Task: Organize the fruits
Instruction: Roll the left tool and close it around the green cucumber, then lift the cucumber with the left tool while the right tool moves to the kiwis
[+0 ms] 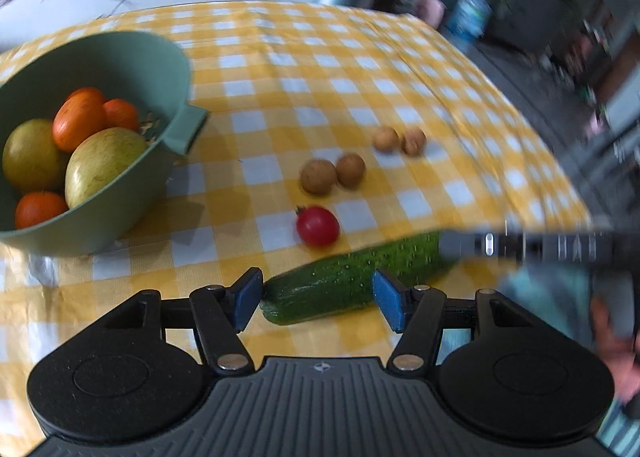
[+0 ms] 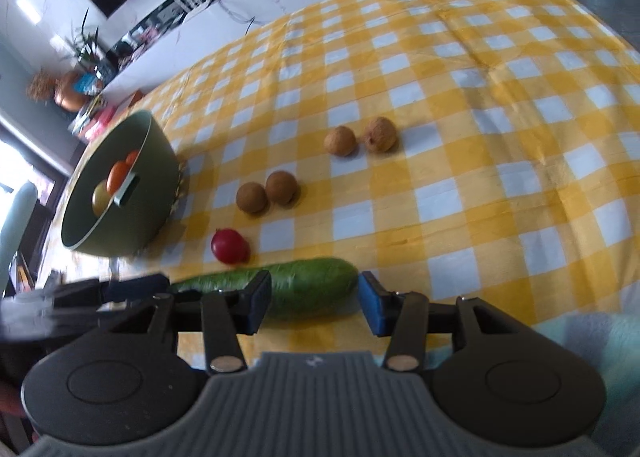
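One long dark green cucumber [image 1: 352, 281] lies flat on the yellow-and-white checked tablecloth [image 1: 320, 69], low in the left wrist frame. Its long axis there runs from a blunt cut end at lower centre up toward the right, where the far end disappears behind the blurred right gripper.

One small red cherry tomato [image 1: 317, 226] sits just above the cucumber, apart from it. Four round brown walnut-like fruits lie in two touching pairs: a near pair [image 1: 333, 174] at centre frame and a far pair [image 1: 399, 140] up and right of it.

One sage green plastic bowl with a side handle [image 1: 176, 97] fills the left of the frame. In it show two yellow-green round fruits [image 1: 100, 165] and three orange fruits [image 1: 80, 119].

The left gripper [image 1: 318, 299] stands wide open around the cucumber's near end, holding nothing; the left blue pad [image 1: 247, 299] is just beside the end and the right pad overlaps the cucumber's flank.

In the right wrist frame the cucumber [image 2: 304, 291] runs nearly level across lower centre, rounded tip to the right. The right gripper [image 2: 314, 303] is likewise spread wide over that tip with nothing clamped; whether its pads touch the skin cannot be told.
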Motion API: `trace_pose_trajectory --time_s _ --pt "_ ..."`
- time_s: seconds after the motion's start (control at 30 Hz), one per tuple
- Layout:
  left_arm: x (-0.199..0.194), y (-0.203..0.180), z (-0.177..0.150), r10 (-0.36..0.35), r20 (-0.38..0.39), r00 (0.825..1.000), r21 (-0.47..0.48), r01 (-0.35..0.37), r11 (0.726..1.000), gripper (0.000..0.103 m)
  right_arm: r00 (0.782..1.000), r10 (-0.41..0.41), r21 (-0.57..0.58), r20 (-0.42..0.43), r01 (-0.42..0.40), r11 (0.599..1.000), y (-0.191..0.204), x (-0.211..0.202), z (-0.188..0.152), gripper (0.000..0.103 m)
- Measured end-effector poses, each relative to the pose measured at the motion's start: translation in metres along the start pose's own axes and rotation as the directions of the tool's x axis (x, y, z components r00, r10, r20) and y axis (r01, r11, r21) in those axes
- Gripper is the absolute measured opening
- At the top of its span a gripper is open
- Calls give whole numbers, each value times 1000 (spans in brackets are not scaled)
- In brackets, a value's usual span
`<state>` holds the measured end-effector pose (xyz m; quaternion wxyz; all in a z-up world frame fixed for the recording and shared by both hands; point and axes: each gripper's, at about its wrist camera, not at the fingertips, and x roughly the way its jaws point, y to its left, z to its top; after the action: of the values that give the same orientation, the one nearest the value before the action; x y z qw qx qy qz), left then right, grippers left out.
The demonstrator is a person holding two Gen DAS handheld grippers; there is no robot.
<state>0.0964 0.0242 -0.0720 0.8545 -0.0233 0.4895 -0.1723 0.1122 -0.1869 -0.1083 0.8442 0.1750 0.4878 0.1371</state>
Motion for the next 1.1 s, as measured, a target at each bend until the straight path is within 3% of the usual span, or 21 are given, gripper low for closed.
trace_pose_trajectory --time_s 0.17,0.27,0.47,0.63,0.83,1.0,1.1 --pt "1 -20 -6 64 -19 998 173 -59 983 69 998 -36 32 53 34 999 -1 -5 1 50" --pt "8 -32 -8 126 0 992 263 -122 957 69 998 -35 43 54 32 999 -3 -4 3 52" --pt "19 -54 -13 210 44 977 471 -206 858 74 998 -34 49 47 32 998 -5 -5 3 54" --pt "19 -58 -9 195 58 979 552 -194 811 74 997 -56 64 46 53 997 -5 -3 3 54" --pt "15 -76 -2 74 56 996 645 -93 759 76 998 -31 92 56 26 995 -10 -4 3 53" --pt "36 -93 1 98 15 995 729 -78 680 76 998 -5 123 67 -3 992 -15 -5 4 54" --pt "50 -95 8 103 -27 994 746 -49 664 76 997 11 140 74 -22 990 -18 -6 5 54"
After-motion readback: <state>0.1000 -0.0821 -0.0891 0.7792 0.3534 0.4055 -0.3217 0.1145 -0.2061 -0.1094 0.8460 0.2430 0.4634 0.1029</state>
